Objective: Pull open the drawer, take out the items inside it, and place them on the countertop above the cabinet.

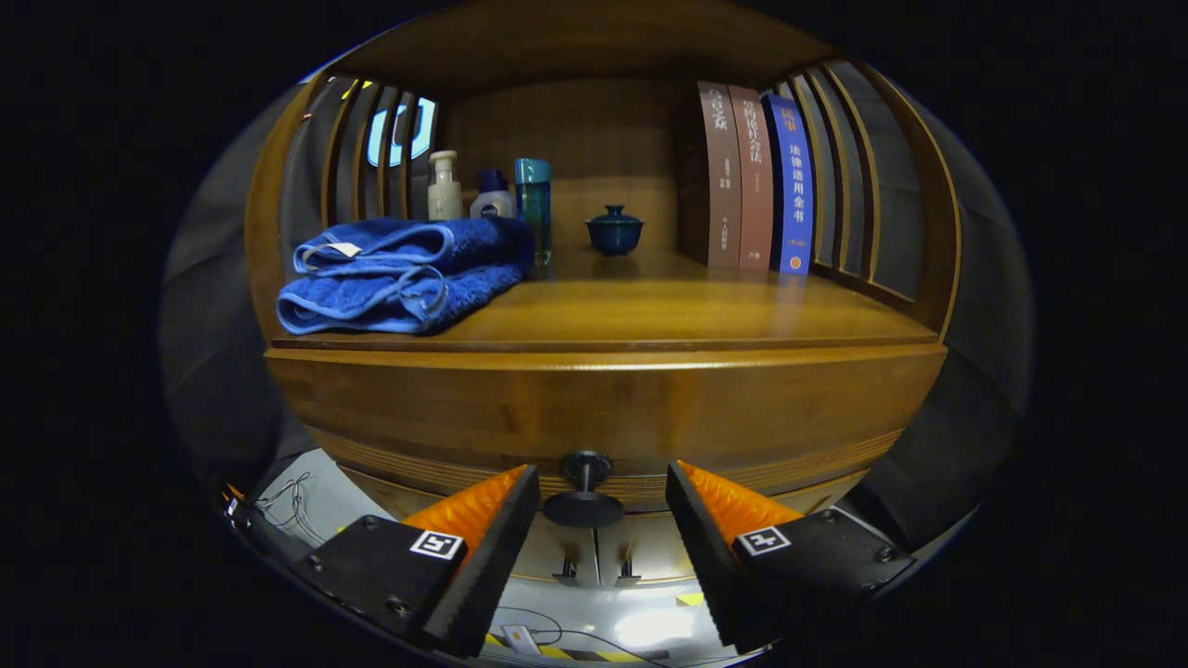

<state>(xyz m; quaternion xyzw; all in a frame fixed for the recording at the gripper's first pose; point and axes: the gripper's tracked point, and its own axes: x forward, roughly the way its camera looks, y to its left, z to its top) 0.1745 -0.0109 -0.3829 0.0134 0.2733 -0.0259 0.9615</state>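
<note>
Gripper view. The gripper (601, 520) is spread wide and holds nothing. Each finger is a black wedge with a ribbed inner pad (487, 557) and an orange ridged outer face; a square printed marker sits on top of each finger body.

The landmark is the drawer knob (585, 492), a round dark knob on a short stem with a flat disc head. It lies in the gap between the two fingers, level with their tips, touching neither pad.

The knob is mounted on the drawer (603, 422), a smooth, glossy brown wooden front with fine horizontal grooves along its lower band. The drawer front sits flush with the cabinet, so it is shut.

Directly above the knob runs the counter (668, 311), a polished wooden slab that reflects the objects on it.

- Above and left of the knob: a folded blue terry towel (399, 274), plush, with lighter piped edges and a small white tag.
- Behind the towel: a cream pump bottle (445, 186), a white bottle with a dark cap (492, 197), and a tall translucent teal bottle (533, 209).
- Straight above the knob, at the back: a small dark-blue glazed lidded cup (613, 230).
- Above and right of the knob: three upright books (756, 176), two brown, one blue.

Vertical wooden slats (840, 167) close both sides.
</note>
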